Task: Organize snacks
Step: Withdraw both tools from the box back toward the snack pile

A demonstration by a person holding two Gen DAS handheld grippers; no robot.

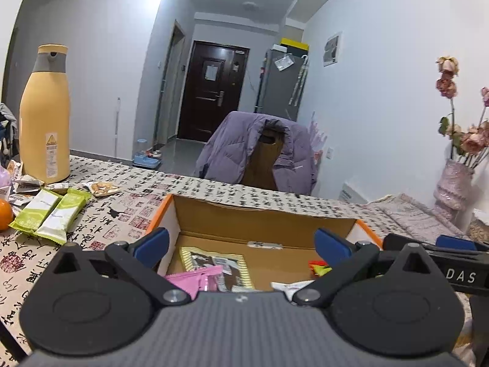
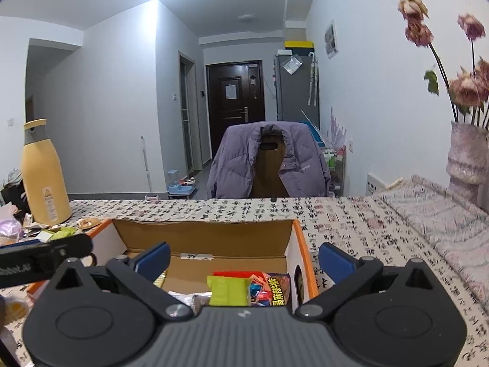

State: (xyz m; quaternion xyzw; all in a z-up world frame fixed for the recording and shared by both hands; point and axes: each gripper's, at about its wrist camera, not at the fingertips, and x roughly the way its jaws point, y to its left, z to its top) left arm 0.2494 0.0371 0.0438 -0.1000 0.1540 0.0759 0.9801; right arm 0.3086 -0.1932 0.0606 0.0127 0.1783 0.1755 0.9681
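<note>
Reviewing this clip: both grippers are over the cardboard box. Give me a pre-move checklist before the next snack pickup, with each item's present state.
1. Left gripper open with nothing between its jaws: ok.
2. Right gripper open with nothing between its jaws: ok.
3. Cardboard box upright, top open: ok.
4. Bare floor left in the box for more packets: ok.
5. Loose snacks remain, such as the green packets beside the yellow bottle: ok.
6. Path to them free of the orange: cannot tell.

The left gripper (image 1: pixel 241 243) and the right gripper (image 2: pixel 244 258) sit side by side, both tilted slightly downward, blue-padded jaws spread fully wide with nothing pinched between them.
</note>
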